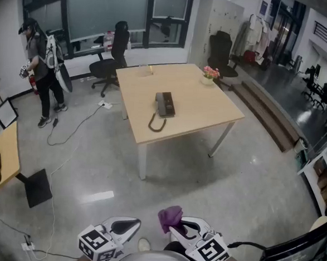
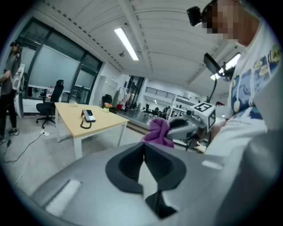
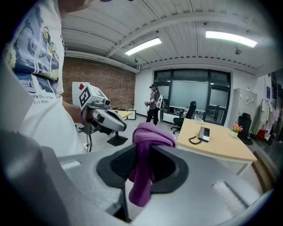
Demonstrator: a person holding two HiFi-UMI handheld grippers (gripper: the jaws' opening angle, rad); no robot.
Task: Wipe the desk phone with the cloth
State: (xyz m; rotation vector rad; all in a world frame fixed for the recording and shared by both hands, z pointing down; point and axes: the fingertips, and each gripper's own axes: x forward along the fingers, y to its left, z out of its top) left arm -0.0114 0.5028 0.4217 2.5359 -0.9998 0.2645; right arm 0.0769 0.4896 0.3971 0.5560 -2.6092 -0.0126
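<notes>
Right tongs pinching the purple cloth, which bunches above the jaws and hangs below them. Left tongs pressed together, empty. Desk phone lies mid-surface on the bench, its cord toward the near edge, well apart from both tongs.
</notes>
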